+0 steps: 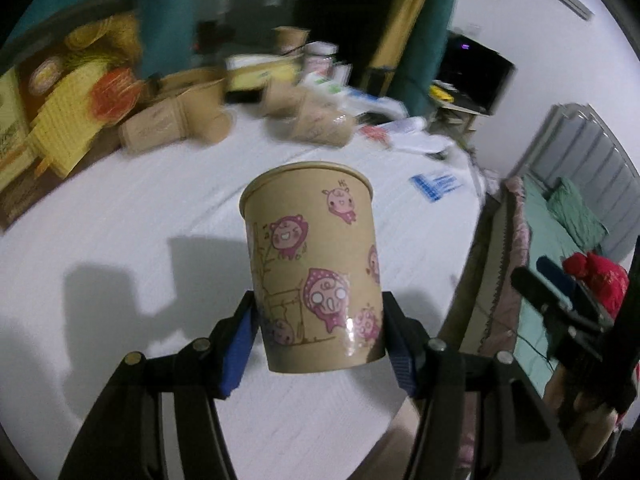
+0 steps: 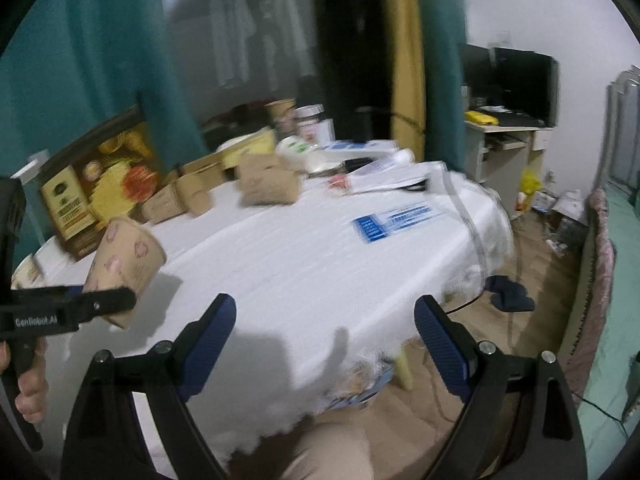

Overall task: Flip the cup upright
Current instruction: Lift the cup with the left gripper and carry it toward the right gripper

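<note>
The paper cup [image 1: 312, 268], brown with pink cartoon faces and a tiny "Hi" by one of them near its rim, is held off the bench [image 1: 140, 216], rim up and away from the camera, base towards it. The left gripper [image 1: 318, 344] has its blue-padded fingers [image 1: 240, 344] clamped on the cup's lower wall, one on each side. From the right wrist view the same cup [image 2: 128, 264] leans over the bench's left part, with "GenRobot.AI" readable on the black gripper body that carries it. The right gripper [image 2: 324, 328] hangs above the bench's near edge with its fingers [image 2: 440, 344] wide apart and nothing between them. Further back lie more brown cups [image 2: 268, 186], a yellow printed box [image 2: 100, 196] and a blue-printed plastic bag [image 2: 392, 220], their lettering too blurred to read.
</note>
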The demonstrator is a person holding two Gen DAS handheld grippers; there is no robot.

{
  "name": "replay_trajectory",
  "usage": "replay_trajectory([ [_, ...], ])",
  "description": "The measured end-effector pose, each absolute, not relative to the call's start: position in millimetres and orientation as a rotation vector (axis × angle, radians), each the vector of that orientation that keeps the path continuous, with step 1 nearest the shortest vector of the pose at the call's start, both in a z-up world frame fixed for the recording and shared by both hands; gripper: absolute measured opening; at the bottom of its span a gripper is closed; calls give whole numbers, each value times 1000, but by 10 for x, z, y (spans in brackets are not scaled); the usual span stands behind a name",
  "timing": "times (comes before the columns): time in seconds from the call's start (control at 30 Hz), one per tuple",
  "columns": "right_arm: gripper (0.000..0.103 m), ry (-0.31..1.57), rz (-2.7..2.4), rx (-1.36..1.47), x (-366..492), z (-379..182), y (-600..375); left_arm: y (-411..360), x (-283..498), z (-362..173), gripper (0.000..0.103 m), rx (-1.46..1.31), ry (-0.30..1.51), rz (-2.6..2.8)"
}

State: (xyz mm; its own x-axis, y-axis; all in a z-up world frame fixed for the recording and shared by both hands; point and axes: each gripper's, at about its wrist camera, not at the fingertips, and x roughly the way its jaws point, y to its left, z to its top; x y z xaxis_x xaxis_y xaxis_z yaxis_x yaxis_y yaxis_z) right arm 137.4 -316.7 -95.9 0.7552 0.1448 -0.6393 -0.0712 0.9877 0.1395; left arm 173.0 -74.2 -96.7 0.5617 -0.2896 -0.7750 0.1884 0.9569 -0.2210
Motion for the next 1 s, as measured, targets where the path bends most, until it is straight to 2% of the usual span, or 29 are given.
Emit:
replay_trajectory([
  [0.27, 89, 751, 276, 75, 1339, -1160, -2606, -91, 1263, -1289, 60, -243, 1000, -141],
  [0.63, 89, 827, 361, 71, 1616, -1356, -2486, -137, 1353, -1522, 61, -312, 1073, -137],
  [1.0, 89, 877, 588, 81, 1702, -1218, -2281, 48, 941, -1259, 61, -313, 997, -165],
])
